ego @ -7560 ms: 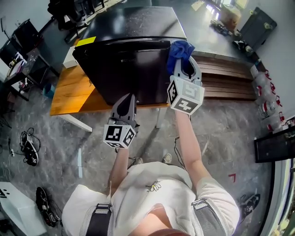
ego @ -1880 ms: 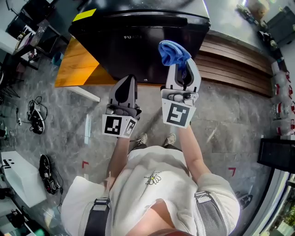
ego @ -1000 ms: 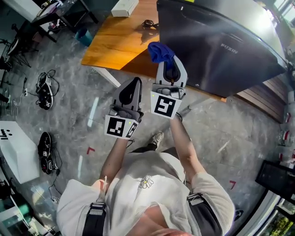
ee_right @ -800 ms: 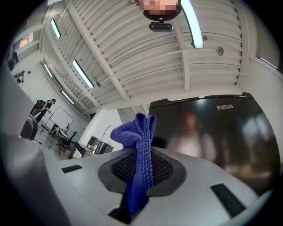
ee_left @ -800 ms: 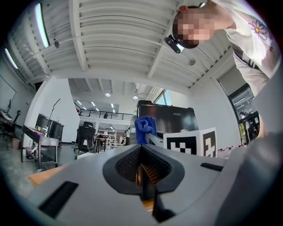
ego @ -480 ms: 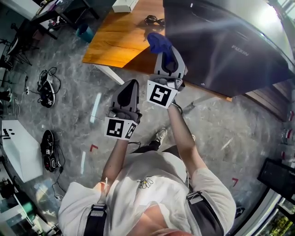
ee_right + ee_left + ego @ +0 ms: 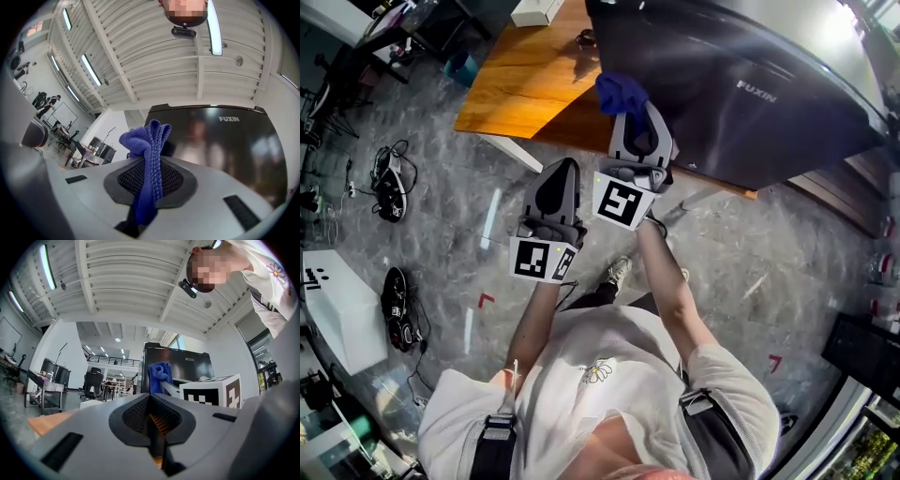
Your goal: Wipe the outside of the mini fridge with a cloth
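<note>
Up top centre of the head view, the blue cloth [image 7: 619,92] is clamped in the right gripper [image 7: 635,127], right beside the mini fridge [image 7: 741,103] front. It looks soft and floppy, so it's probably best held bunched like that. Meanwhile the left gripper [image 7: 559,183] is closed on nothing.

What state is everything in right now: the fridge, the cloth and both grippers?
mini fridge: door shut, standing on the wooden table
blue cloth: bunched up, clamped in the right gripper
right gripper: shut on the blue cloth
left gripper: jaws together, nothing between them
</note>
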